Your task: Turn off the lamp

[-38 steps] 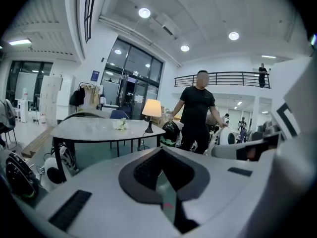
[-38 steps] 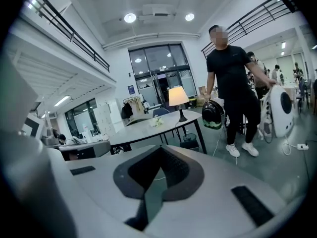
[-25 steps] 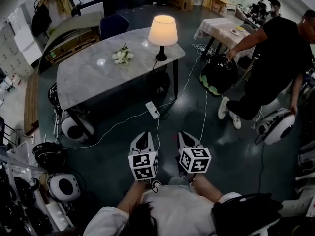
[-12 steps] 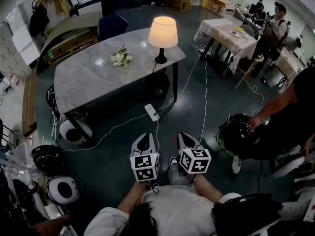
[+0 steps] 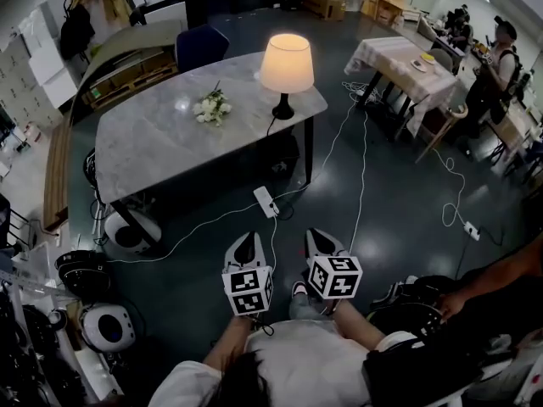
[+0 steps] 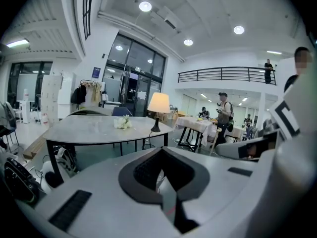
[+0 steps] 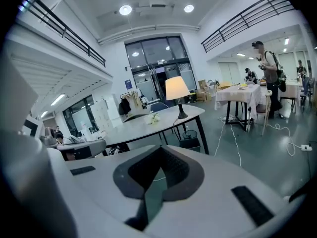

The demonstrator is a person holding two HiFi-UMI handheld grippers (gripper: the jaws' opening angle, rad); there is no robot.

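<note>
Bystander [image 5: 501, 274] has come alongside — left tool [image 5: 247, 239], right tool [image 5: 319, 236] closed, empty; lamp [image 5: 285, 66] well ahead.

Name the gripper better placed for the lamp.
Right, narrowly. Left gripper and right gripper are shut, empty and far off; the lamp stands at the table's right corner, by open floor on the right.

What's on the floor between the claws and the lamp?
Head view: a white power strip with white cables on the dark floor, then the table edge below the lamp.
</note>
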